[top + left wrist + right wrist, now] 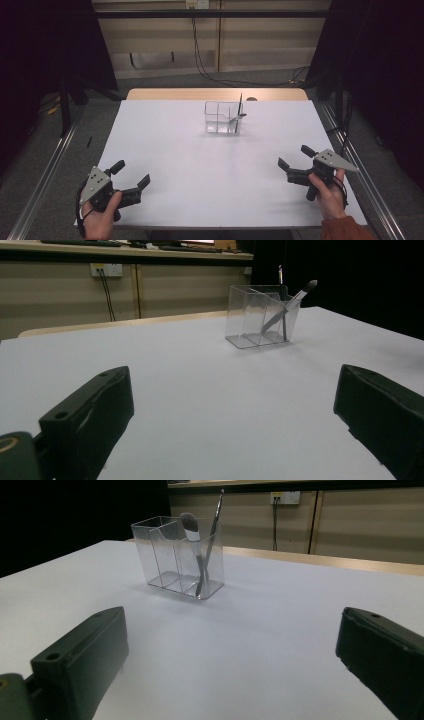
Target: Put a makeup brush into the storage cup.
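Hands enter from the near edge of the white worktop [210,170], each gripping a pair of black tongs. Left tongs [131,176] sit at the near left corner, held by the person's left hand [100,212], jaws spread wide and pointing toward the worktop's middle, with nothing between them; a grey three-cornered plate [95,181] tops the tool. Right tongs [295,156] sit near the right edge, held by the right hand [327,192] above an orange sleeve [345,229], jaws likewise spread and empty, angled inward to the left. In both gripper views the two black jaws stand well apart over bare worktop. Clear plastic organiser [222,119] stands upright toward the far centre of the worktop, well apart from both tongs; it is divided into compartments by transparent walls. Its right-hand end compartment, as seen from the high view, holds a makeup brush [192,535] leaning with the bristle head up, and a thin dark stick-like tool [214,522] standing taller beside it, the two crossing.
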Demonstrator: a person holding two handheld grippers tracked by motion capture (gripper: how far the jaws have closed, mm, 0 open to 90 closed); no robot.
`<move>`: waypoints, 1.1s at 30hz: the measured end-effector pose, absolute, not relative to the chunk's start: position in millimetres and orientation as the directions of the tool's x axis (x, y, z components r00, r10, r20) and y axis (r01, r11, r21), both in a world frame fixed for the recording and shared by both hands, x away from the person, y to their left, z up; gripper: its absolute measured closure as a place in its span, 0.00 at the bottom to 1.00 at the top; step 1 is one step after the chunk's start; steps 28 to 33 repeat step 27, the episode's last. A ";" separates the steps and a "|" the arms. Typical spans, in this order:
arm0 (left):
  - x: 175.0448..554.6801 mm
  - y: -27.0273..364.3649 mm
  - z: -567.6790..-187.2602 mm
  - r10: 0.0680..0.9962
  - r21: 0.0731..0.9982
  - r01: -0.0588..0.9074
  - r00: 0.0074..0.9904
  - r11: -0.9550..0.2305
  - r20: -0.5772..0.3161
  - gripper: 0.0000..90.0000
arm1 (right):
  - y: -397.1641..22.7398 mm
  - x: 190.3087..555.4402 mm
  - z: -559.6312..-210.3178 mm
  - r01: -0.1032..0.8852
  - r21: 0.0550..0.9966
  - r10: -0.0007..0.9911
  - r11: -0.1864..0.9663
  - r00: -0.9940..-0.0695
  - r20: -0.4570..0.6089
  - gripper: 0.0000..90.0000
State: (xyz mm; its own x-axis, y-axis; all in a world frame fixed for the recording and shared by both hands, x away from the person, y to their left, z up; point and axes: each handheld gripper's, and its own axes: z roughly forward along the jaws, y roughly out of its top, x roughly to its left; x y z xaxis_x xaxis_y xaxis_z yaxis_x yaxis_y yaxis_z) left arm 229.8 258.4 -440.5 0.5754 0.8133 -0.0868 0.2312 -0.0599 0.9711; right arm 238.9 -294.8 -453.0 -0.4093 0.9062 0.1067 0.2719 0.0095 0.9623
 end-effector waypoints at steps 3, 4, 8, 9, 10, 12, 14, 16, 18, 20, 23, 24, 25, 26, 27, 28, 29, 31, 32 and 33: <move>228.5 256.7 -440.6 0.809 0.971 0.231 0.582 -0.065 -0.084 0.03 | -294.7 235.6 -453.1 0.270 0.963 0.905 0.002 -0.409 0.113 0.00; 228.4 256.5 -440.6 0.808 0.971 0.229 0.583 -0.068 -0.081 0.03 | -294.6 234.0 -453.2 0.270 0.963 0.905 0.001 -0.410 0.114 0.00; 227.8 257.1 -440.6 0.810 0.971 0.229 0.580 -0.063 -0.085 0.03 | -296.3 226.3 -457.4 0.278 0.961 0.907 0.008 -0.406 0.110 0.00; 227.8 257.0 -440.6 0.810 0.972 0.229 0.580 -0.059 -0.087 0.03 | -297.0 224.7 -457.9 0.281 0.960 0.908 0.010 -0.404 0.109 0.00; 227.8 257.2 -440.6 0.810 0.971 0.230 0.580 -0.063 -0.085 0.03 | -297.0 224.7 -457.9 0.281 0.960 0.908 0.010 -0.404 0.109 0.00; 227.7 257.1 -440.6 0.809 0.971 0.230 0.581 -0.064 -0.084 0.03 | -298.7 221.2 -458.0 0.278 0.961 0.910 0.005 -0.399 0.111 0.00; 227.4 257.3 -440.7 0.809 0.971 0.230 0.581 -0.065 -0.084 0.03 | -299.8 218.8 -459.4 0.275 0.961 0.910 0.003 -0.399 0.111 0.00; 227.0 257.4 -440.5 0.810 0.971 0.229 0.581 -0.064 -0.083 0.03 | -299.9 218.4 -459.8 0.273 0.962 0.911 0.001 -0.397 0.112 0.00; 227.0 257.5 -440.6 0.810 0.971 0.229 0.581 -0.065 -0.083 0.03 | -299.7 217.3 -459.7 0.268 0.963 0.910 0.000 -0.400 0.112 0.00; 227.6 256.6 -440.9 0.806 0.970 0.232 0.585 -0.065 -0.086 0.03 | -299.8 217.3 -459.1 0.262 0.965 0.910 0.004 -0.401 0.105 0.00; 227.8 256.1 -440.9 0.804 0.970 0.231 0.589 -0.068 -0.084 0.03 | -300.3 217.6 -458.9 0.257 0.966 0.911 -0.002 -0.398 0.107 0.00; 228.0 256.1 -441.0 0.805 0.971 0.231 0.587 -0.067 -0.084 0.03 | -300.4 217.5 -458.7 0.258 0.966 0.911 -0.003 -0.398 0.109 0.00; 228.4 256.5 -441.0 0.805 0.970 0.231 0.588 -0.070 -0.082 0.03 | -300.4 217.6 -458.7 0.257 0.966 0.911 -0.005 -0.398 0.110 0.00; 228.6 256.6 -441.1 0.805 0.970 0.232 0.587 -0.070 -0.083 0.03 | -300.2 217.7 -458.7 0.257 0.966 0.910 -0.005 -0.399 0.111 0.00; 228.5 256.3 -441.1 0.805 0.970 0.234 0.587 -0.067 -0.086 0.03 | -300.1 217.9 -458.8 0.260 0.966 0.910 -0.005 -0.400 0.112 0.01; 228.5 256.3 -441.1 0.805 0.970 0.234 0.587 -0.067 -0.086 0.03 | -300.1 217.9 -458.8 0.260 0.966 0.910 -0.005 -0.400 0.112 0.01; 228.5 256.3 -441.1 0.805 0.970 0.234 0.587 -0.067 -0.086 0.03 | -300.1 217.9 -458.8 0.260 0.966 0.910 -0.005 -0.400 0.112 0.01; 228.5 256.3 -441.1 0.805 0.970 0.234 0.587 -0.067 -0.086 0.03 | -300.1 217.9 -458.8 0.260 0.966 0.910 -0.005 -0.400 0.112 0.01; 228.5 256.3 -441.1 0.805 0.970 0.234 0.587 -0.067 -0.086 0.03 | -300.1 217.9 -458.8 0.260 0.966 0.910 -0.005 -0.400 0.112 0.01; 228.5 256.3 -441.1 0.805 0.970 0.234 0.587 -0.067 -0.086 0.03 | -300.1 217.9 -458.8 0.260 0.966 0.910 -0.005 -0.400 0.112 0.01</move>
